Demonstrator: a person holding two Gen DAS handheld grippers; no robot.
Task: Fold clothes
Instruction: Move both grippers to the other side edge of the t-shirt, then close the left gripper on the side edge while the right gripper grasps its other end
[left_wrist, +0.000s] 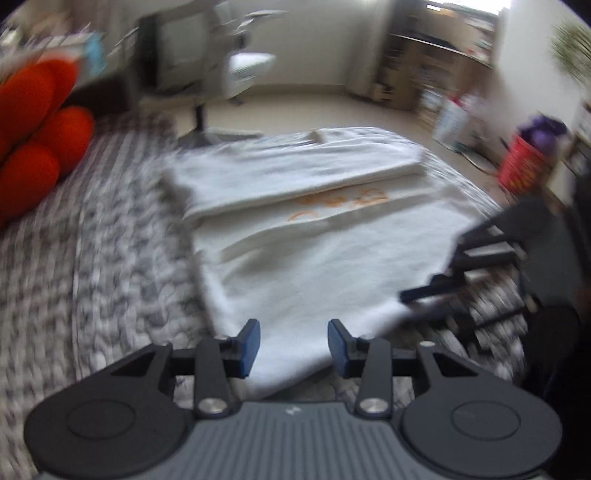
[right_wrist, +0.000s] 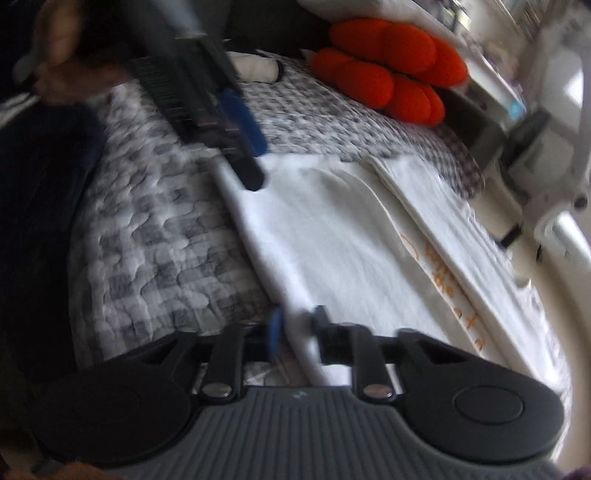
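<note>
Bed (left_wrist: 110, 229): fills the lower left of my left view under a grey checked quilt; orange cushions (left_wrist: 33, 122) sit at its upper left.
Garment (left_wrist: 303, 240): white, partly folded, both side panels laid inward, orange print showing between them; centre of both views.
Long axis: I read it running away from my left fingers, toward the upper centre of the frame.
Near hem: directly ahead of both grippers, the right one nearer.
Left gripper (left_wrist: 293, 345): fingers spread, gripping nothing, hem just ahead.
Right gripper (right_wrist: 295, 332): fingers clenched on the white hem, at the lower centre of its view.
</note>
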